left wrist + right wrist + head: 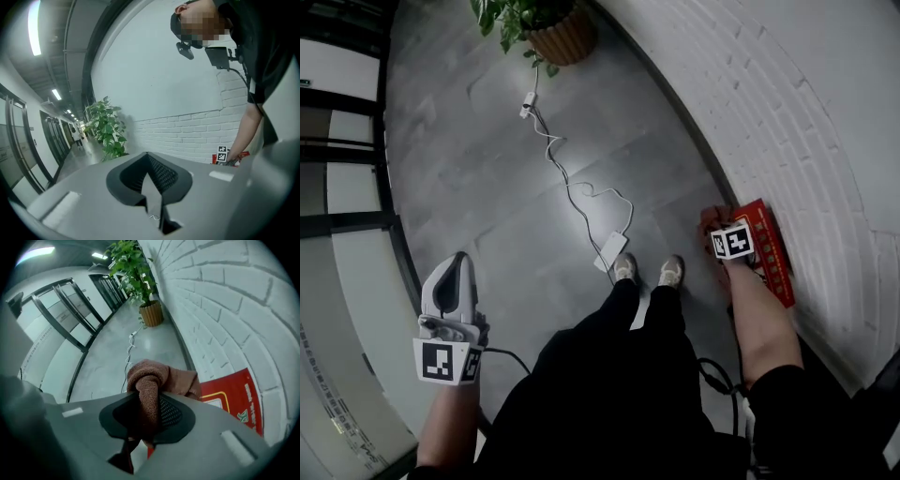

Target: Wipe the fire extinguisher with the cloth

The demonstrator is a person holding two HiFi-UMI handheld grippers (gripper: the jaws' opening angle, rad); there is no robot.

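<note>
At lower left the left gripper (457, 264) is clenched on nothing. Mid-frame a cable (581, 197) trails across open floor. At right the right gripper (147, 401) grasps the cloth (154, 376) above the red extinguisher box (234, 394), which sits hard against the wall (825, 112). Best to press the cloth flat and stroke along the box, keeping clear of the brick.

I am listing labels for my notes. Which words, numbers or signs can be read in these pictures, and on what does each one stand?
No text reads with certainty.
Red box: one large pale character at its edge, cut off; its rows of small print in the head view are too small.
Glass wall: a line of small print, too blurred.
Marker cubes: black and white patterns only, no words.
</note>
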